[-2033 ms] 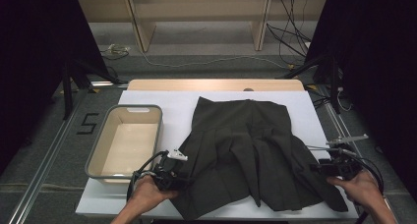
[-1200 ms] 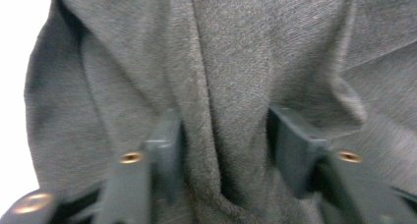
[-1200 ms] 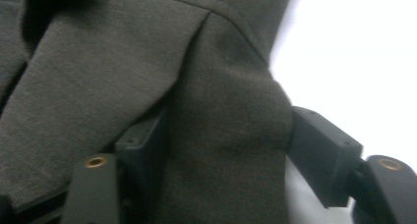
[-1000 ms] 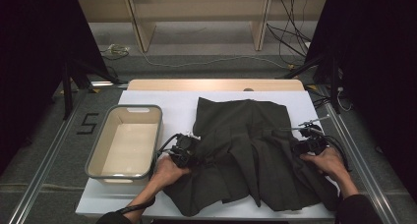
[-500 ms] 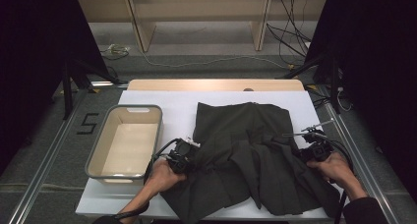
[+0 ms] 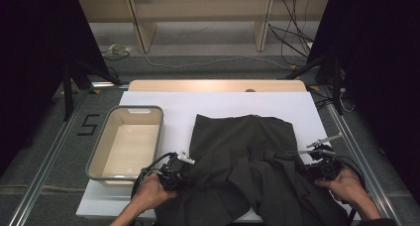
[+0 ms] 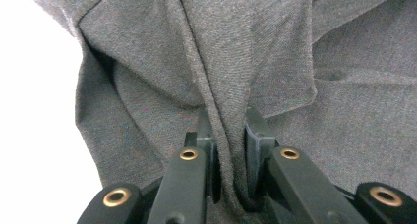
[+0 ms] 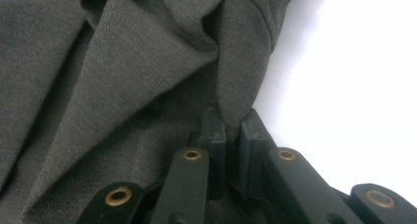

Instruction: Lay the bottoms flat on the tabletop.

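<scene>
A dark grey garment [image 6: 247, 156] lies crumpled on the white board [image 6: 237, 104]. My left gripper [image 6: 184, 167] is at the garment's left side, shut on a ridge of cloth. In the left gripper view the fold [image 7: 236, 47] runs down between the black jaws of the left gripper [image 7: 230, 135], which have just been closing on it. My right gripper [image 6: 309, 169] is at the garment's right side. In the right gripper view the right gripper [image 8: 232, 130] pinches a fold near the hem [image 8: 123, 62]; its jaws have just been closing with cloth between them.
A beige bin [image 6: 140, 108] with a grey rim stands at the left of the board, close to my left hand. A wooden table edge [image 6: 218, 85] shows beyond the board. Metal rails run along both sides, and cables lie on the floor at the back.
Both grippers have closed on the garment's sides and come back toward the near edge. The garment has slid a little toward me with them.
</scene>
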Demonstrator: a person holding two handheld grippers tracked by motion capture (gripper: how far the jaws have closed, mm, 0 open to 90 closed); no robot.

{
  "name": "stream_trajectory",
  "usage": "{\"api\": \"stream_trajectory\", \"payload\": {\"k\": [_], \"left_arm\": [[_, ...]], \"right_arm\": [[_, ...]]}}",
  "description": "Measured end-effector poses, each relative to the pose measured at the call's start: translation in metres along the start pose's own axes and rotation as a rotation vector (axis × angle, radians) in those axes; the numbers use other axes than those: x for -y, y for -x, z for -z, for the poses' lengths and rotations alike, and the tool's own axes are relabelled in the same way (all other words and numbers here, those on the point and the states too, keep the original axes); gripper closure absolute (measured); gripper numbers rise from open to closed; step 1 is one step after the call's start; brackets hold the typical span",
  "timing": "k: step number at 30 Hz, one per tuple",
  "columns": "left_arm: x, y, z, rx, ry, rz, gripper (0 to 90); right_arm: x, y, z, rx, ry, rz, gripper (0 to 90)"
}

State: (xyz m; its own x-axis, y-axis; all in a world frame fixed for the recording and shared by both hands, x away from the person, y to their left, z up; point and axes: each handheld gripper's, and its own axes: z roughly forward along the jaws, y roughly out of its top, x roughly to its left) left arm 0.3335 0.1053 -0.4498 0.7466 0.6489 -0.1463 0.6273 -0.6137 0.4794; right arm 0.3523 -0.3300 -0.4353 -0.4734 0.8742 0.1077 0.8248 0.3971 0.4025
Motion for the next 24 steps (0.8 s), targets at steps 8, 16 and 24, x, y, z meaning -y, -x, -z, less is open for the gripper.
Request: {"api": "stream_trajectory", "payload": {"k": [8, 16, 24], "left_arm": [[0.012, 0.001, 0.008, 0.011, -0.007, -0.011, 81.0], [0.008, 0.000, 0.011, 0.005, -0.008, 0.019, 63.9], [-0.008, -0.007, 0.030, -0.009, 0.071, 0.059, 34.7]], "right_arm": [[0.015, -0.011, 0.007, -0.013, -0.007, 0.021, 84.1], [0.015, -0.007, 0.009, 0.032, 0.045, -0.018, 59.5], [0.008, 0.012, 0.032, 0.083, 0.304, -0.127, 38.2]]}}
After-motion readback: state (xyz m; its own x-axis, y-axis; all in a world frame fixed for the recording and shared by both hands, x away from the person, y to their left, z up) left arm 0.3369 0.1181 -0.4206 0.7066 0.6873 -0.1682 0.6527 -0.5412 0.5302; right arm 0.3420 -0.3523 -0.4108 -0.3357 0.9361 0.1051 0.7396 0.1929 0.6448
